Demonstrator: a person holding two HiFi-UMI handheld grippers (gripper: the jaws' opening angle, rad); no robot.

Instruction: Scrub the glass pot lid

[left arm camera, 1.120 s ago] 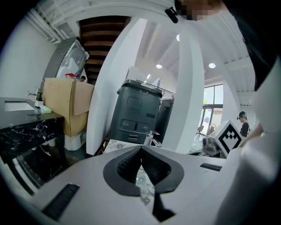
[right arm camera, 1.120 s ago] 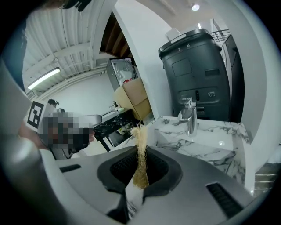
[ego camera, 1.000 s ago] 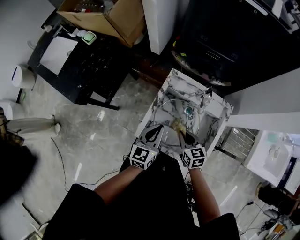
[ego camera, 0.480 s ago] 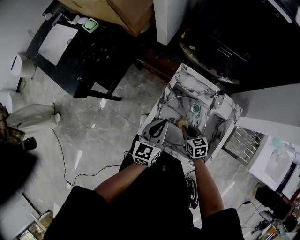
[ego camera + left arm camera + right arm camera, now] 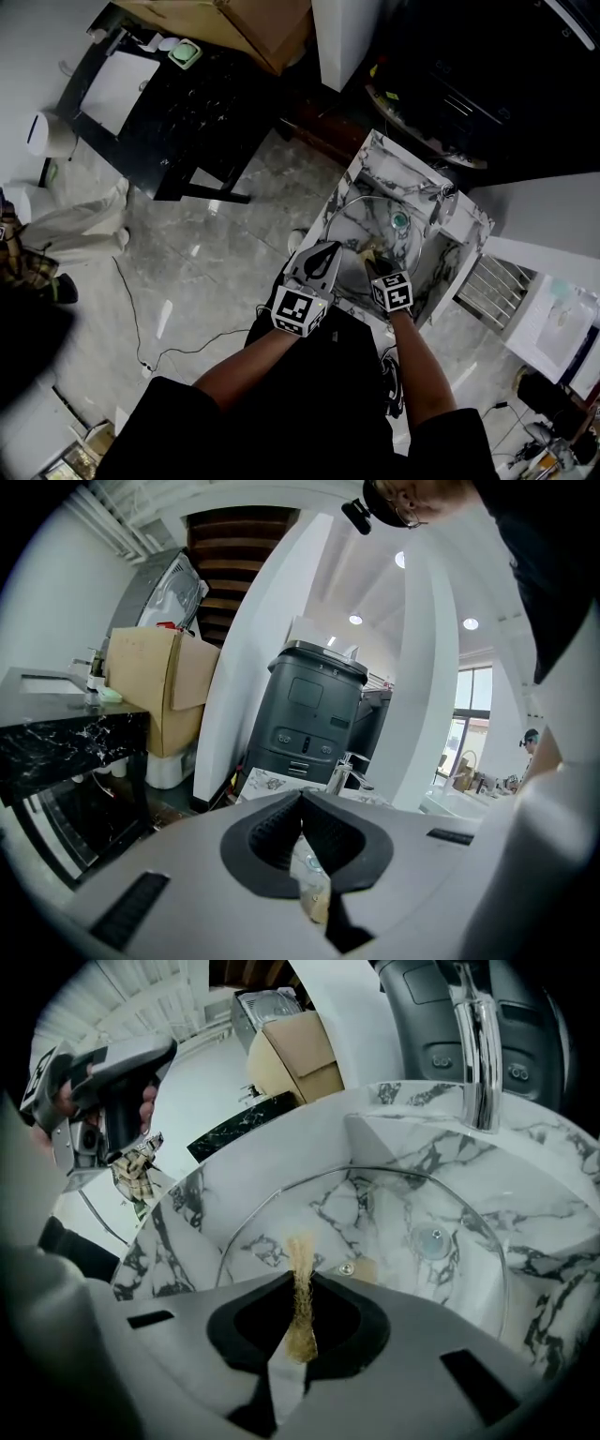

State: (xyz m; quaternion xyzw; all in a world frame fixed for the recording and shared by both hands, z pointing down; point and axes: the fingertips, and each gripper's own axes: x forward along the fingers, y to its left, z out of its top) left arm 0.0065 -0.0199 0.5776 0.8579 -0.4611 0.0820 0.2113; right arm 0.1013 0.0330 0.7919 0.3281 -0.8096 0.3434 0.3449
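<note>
In the head view, the near side of the sink [image 5: 382,157] is covered by the left gripper [image 5: 328,249] and the right gripper [image 5: 374,267], so the near rim of the glass lid [image 5: 370,220] inside the sink is hidden. In the left gripper view, most of the sink is blocked by the gripper's own body, and only a sliver of the lid is seen through the gap below the closed jaw tips. The lower end of the scrubber [image 5: 300,1288] is buried between the right gripper's jaws. The faucet [image 5: 476,1044] behind the sink is cut off by the top edge. So is the cardboard box [image 5: 234,23], well beyond the sink to its left.

Grey marbled floor [image 5: 225,234]; a black table [image 5: 178,122], a cardboard box [image 5: 258,28] near it; a white pillar [image 5: 345,37]; recessed ceiling lights [image 5: 355,620]; a bright window [image 5: 472,719].
</note>
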